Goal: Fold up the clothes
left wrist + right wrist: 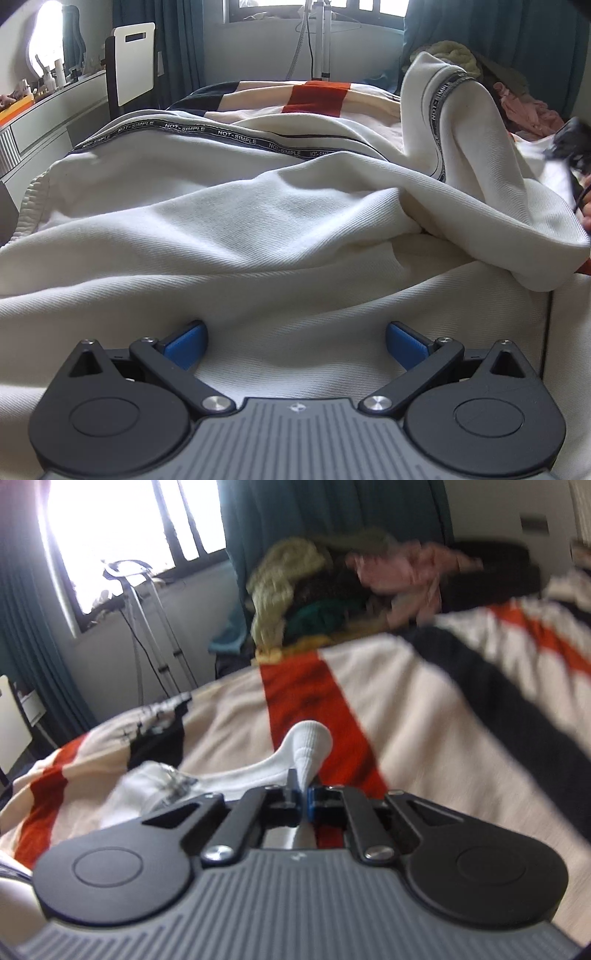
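Observation:
A white garment (229, 221) with a black "NOT-SIMPLE" tape along its seam lies spread and creased over the bed. One part of it (465, 122) stands raised in a fold at the right. My left gripper (295, 341) is open low over the cloth, its blue pads (186, 343) wide apart with fabric under and between them. In the right wrist view my right gripper (304, 799) is shut on a white ribbed cuff (310, 738), which sticks up beyond the pads. The rest of that garment (177, 782) trails off to the left.
The bed has a cream, orange and navy striped cover (424, 709). A pile of mixed clothes (332, 583) sits at its far side by teal curtains. A desk with bottles (48, 96) and a chair (129, 62) stand left. A dark blurred shape (570, 144) shows at the right edge.

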Motion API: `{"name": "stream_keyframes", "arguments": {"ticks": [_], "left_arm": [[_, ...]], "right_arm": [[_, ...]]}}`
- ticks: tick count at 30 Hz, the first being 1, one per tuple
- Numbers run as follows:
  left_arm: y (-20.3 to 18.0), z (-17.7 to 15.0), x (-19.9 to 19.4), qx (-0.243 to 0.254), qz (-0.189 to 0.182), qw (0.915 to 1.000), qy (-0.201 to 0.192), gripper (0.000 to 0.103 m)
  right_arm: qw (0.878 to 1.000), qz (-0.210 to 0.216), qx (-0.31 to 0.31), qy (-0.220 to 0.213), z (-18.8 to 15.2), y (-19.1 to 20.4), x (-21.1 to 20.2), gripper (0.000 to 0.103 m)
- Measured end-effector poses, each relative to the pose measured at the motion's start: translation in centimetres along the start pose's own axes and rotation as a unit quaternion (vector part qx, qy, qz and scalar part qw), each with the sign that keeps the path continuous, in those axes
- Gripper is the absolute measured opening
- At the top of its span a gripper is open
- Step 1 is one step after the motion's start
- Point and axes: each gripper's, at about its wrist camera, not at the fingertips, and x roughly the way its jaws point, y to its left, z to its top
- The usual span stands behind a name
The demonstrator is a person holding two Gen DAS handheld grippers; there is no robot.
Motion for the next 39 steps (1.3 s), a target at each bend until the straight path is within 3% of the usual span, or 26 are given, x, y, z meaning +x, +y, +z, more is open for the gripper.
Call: {"name": "stream_keyframes", "arguments": {"ticks": [4, 8, 10, 15, 23, 27, 30, 32, 34, 36, 37, 39], "left_arm": [[0.2, -0.1, -0.5, -0.003, -0.003, 1.0000, -0.003, 0.103], [0.4, -0.3, -0.9, -0.007, -0.011, 0.9999, 0.000, 0.103], [0.5, -0.5, -1.2, -0.011, -0.016, 0.9998, 0.000, 0.103], [0.6, -0.5, -1.6, -0.012, -0.013, 0.9998, -0.004, 0.103], [0.6, -0.3, -2.0, -0.007, -0.002, 0.9999, -0.011, 0.103], [0.3, -0.2, -3.1, 0.005, 0.005, 0.9995, -0.031, 0.103], [0.1, 0.1, -3.8, 0.002, -0.001, 0.9992, -0.039, 0.103], [-0.2, 0.3, -4.4, 0.007, 0.000, 0.9989, -0.046, 0.103], [-0.4, 0.3, -5.1, 0.013, -0.001, 0.9985, -0.054, 0.103], [-0.6, 0.3, -6.0, 0.017, -0.005, 0.9978, -0.063, 0.103], [-0.6, 0.2, -6.7, 0.016, -0.008, 0.9976, -0.067, 0.103], [-0.6, 0.0, -7.9, 0.015, -0.014, 0.9969, -0.075, 0.103]], "right_arm": [[0.996, -0.050, 0.008, -0.079, 4.0, -2.9, -4.0, 0.006], [0.975, -0.171, 0.039, -0.133, 5.7, -10.0, -7.6, 0.006], [0.967, -0.222, 0.069, -0.107, 4.9, -14.7, -8.1, 0.006], [0.952, -0.268, 0.142, -0.034, 0.1, -22.3, -8.7, 0.006], [0.959, -0.254, 0.117, -0.043, -1.8, -23.3, -10.7, 0.006], [0.966, -0.251, 0.068, -0.008, -3.7, -23.2, -10.3, 0.007], [0.971, -0.234, 0.052, -0.010, -4.1, -22.3, -11.8, 0.011], [0.976, -0.214, 0.036, 0.004, -3.8, -21.3, -13.1, 0.020], [0.982, -0.190, 0.005, 0.018, -3.4, -19.9, -14.7, 0.053], [0.987, -0.159, -0.038, 0.002, -3.4, -17.7, -17.4, 0.073], [0.989, -0.141, -0.054, -0.004, -3.3, -16.5, -18.9, 0.080], [0.991, -0.103, -0.080, -0.013, -3.3, -14.1, -21.8, 0.082]]}}
